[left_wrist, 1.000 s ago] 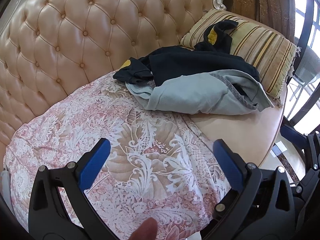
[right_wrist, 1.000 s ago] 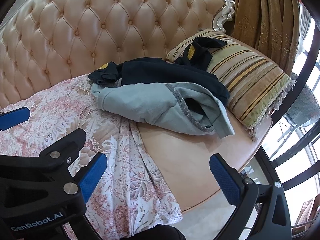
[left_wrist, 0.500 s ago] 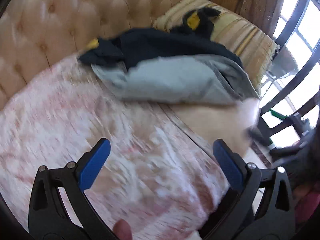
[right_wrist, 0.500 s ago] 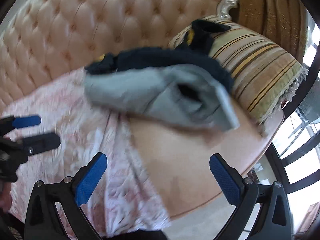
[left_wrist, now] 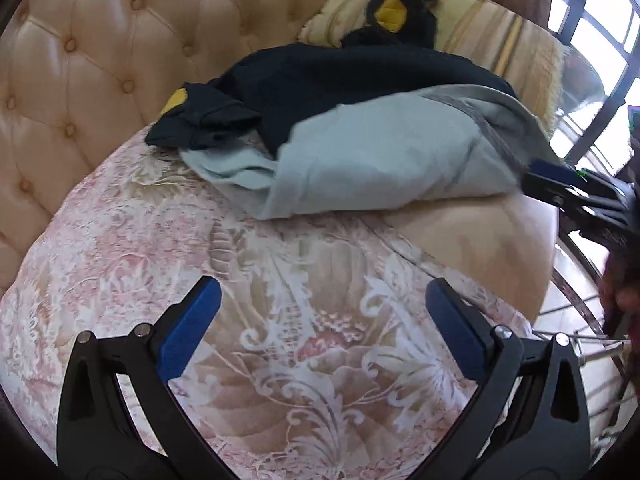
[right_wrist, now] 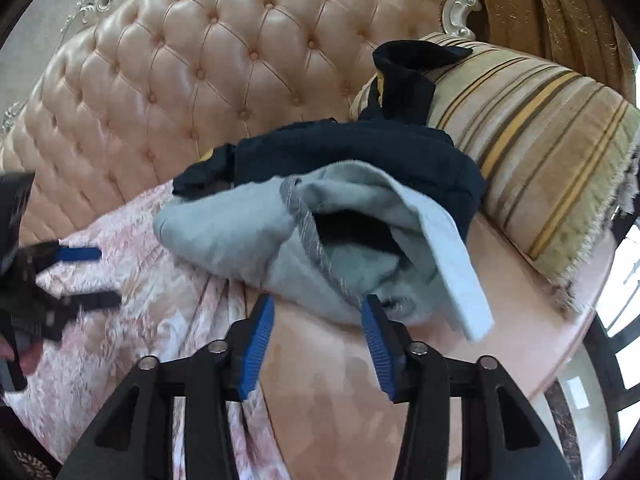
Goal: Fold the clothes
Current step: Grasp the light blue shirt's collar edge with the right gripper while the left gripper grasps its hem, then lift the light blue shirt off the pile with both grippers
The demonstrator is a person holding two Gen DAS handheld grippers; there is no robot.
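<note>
Right hand-held gripper (right_wrist: 316,312) now sits at the near hem of the light grey garment (right_wrist: 240,240), its blue fingers narrowed to a small gap with the ribbed edge of the cloth between or just ahead of their tips; a second ago those fingers stood wide and well back from the pile. Whether the pads already pinch the fabric cannot be told, since the gap between them has not closed. The left hand-held gripper (left_wrist: 320,320) holds nothing: its jaws are spread wide above the patterned pink cover (left_wrist: 280,360), and over the same second it has swung in nearer to the heap while staying short of it.

The grey garment lies crumpled on the sofa seat, one flap hanging loose toward the front edge, partly on the pink cover and partly on the bare leather cushion (right_wrist: 340,380). A dark navy garment (right_wrist: 360,156) with yellow patches lies bunched on top of and behind it, one end draped up onto the striped pillow (right_wrist: 540,140). Neither piece is flat or squared, so both read as unfolded.

The shift suggests the right side is going for the grey piece, probably to pull it clear of the navy one and out onto the open cover where it could be spread. Since the two garments overlap, a tug on the hem may drag the navy one along.

Behind stands the tufted sofa back (right_wrist: 220,60), with curtains (right_wrist: 560,20) to the right.
</note>
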